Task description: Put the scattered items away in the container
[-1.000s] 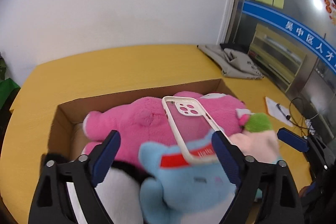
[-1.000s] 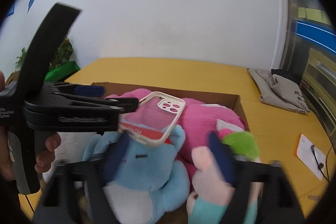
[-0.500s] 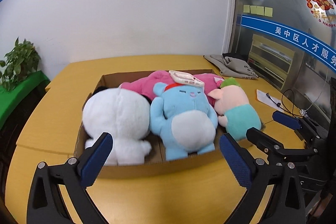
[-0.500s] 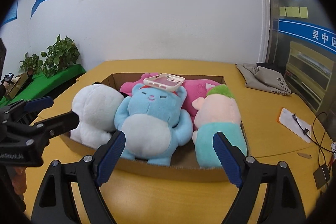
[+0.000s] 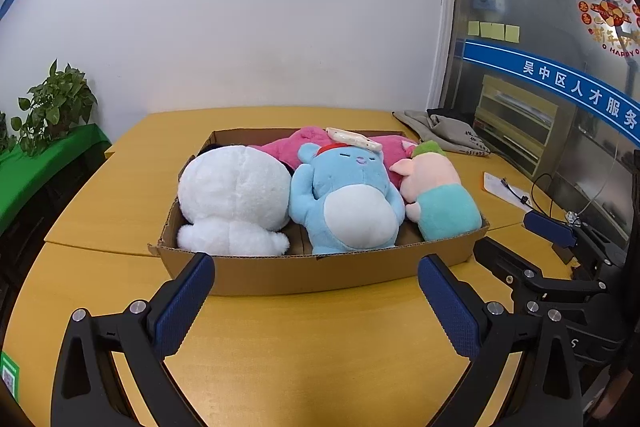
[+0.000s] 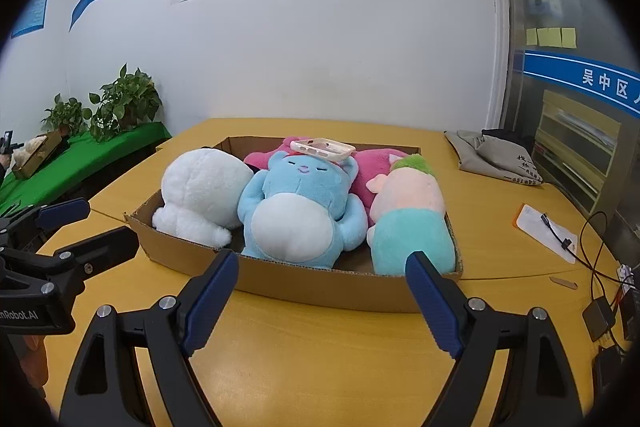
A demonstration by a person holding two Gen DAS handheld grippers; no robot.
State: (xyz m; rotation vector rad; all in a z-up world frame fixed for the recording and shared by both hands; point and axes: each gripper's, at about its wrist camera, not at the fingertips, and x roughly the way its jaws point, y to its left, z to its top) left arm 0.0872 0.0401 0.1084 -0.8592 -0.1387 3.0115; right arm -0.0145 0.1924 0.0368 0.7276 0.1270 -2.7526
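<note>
A shallow cardboard box sits near the middle of the yellow table, packed wall to wall. Along its near side lie three plush toys in a row: a white plush at the left, a blue plush on its back in the middle, and a pink-and-teal piglet plush at the right, pressing against the right wall. Behind them a pink plush fills the far half. A white phone case rests flat on the blue plush's head, standing above the box rim.

The toys bulge over the low walls, so little free room is left inside. Bare table surface runs all around the box, widest in front of its near wall.

The left tool hovers over that front strip, its blue pads wide apart with nothing between them. The right tool is beside it, likewise spread and empty.

Toward the right table edge lie a grey cloth bag, a paper sheet and black cables.
</note>
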